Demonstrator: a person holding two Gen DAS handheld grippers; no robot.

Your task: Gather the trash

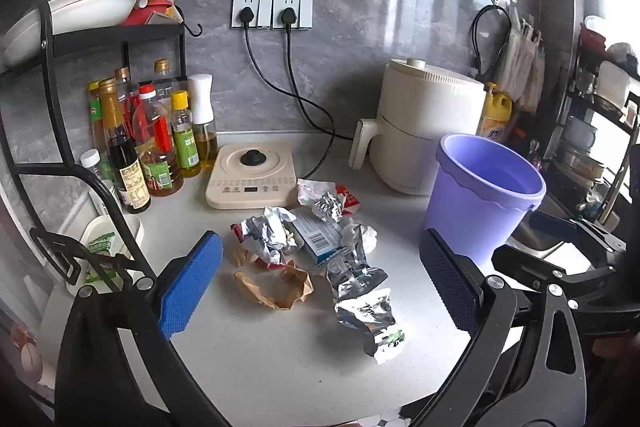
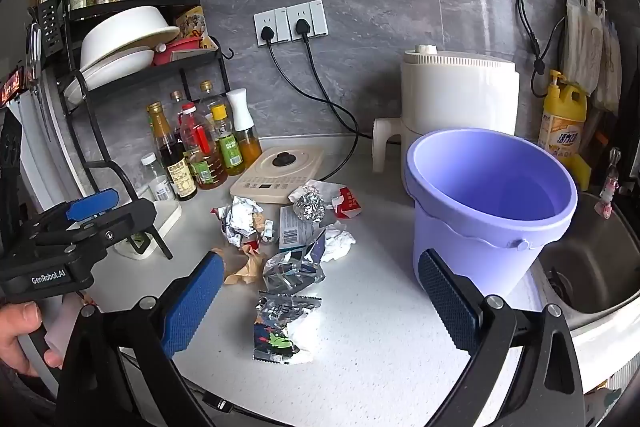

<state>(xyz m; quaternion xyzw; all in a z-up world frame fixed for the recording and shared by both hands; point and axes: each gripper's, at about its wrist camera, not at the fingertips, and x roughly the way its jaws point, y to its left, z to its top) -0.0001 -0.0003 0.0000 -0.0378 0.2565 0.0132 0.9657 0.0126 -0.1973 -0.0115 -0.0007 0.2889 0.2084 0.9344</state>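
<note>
I have both claws hanging over the white counter (image 1: 280, 367), pointed down at a slant. My left claw (image 1: 320, 279) stands wide open with nothing between its blue pads, and my right claw (image 2: 324, 295) is just as wide and just as empty. The trash (image 1: 316, 251) lies in a loose heap on the counter in front of me: crumpled foil wrappers (image 2: 294, 269), a brown paper scrap (image 1: 276, 287), a small blue-grey box (image 1: 320, 239), white tissue (image 2: 338, 239) and a red-and-white carton (image 2: 348, 203). The purple bucket (image 2: 492, 211) stands upright just to the right of the heap, in front of the white air fryer (image 2: 456, 95). Behind the heap sits a cream hot plate (image 1: 252, 175), with oil and sauce bottles (image 1: 156, 143) to its left.
</note>
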